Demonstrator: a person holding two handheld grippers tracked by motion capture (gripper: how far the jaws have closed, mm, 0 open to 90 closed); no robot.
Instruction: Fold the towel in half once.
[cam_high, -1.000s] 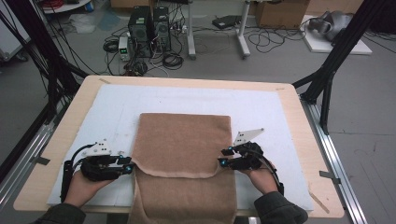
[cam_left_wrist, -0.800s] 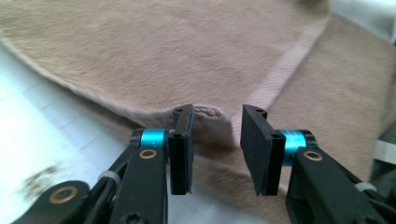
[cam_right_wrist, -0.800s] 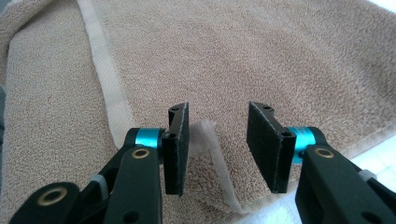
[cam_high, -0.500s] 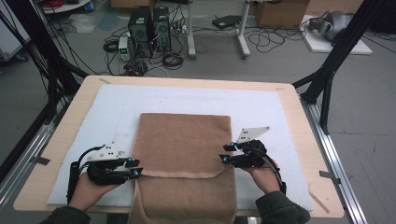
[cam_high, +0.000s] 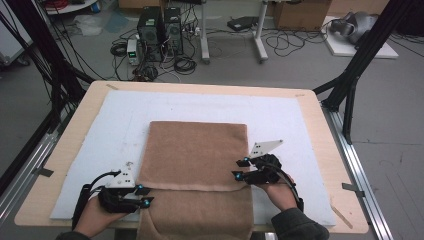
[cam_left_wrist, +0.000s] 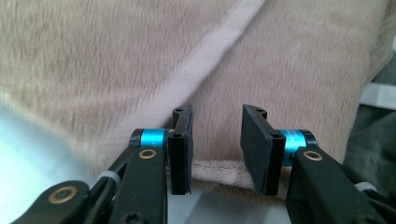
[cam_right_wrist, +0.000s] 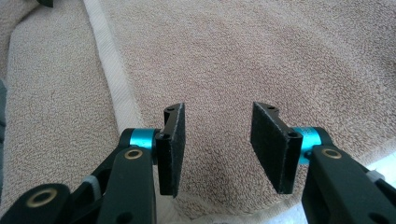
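A brown terry-cloth towel (cam_high: 195, 165) lies folded on the white padded mat (cam_high: 295, 120) of the wooden bench (cam_high: 325, 135), its near part hanging over the bench's front edge. The fold's pale hem band (cam_right_wrist: 112, 84) runs across the cloth, so the layers' edges sit where each hand can reach them. The left tongs (cam_high: 142, 196) sit at the towel's left edge and the right tongs (cam_high: 239, 169) at its right edge, both with jaws parted and nothing between them. Judging by this symmetric placement, the person is lining up to pinch both sides for another fold.
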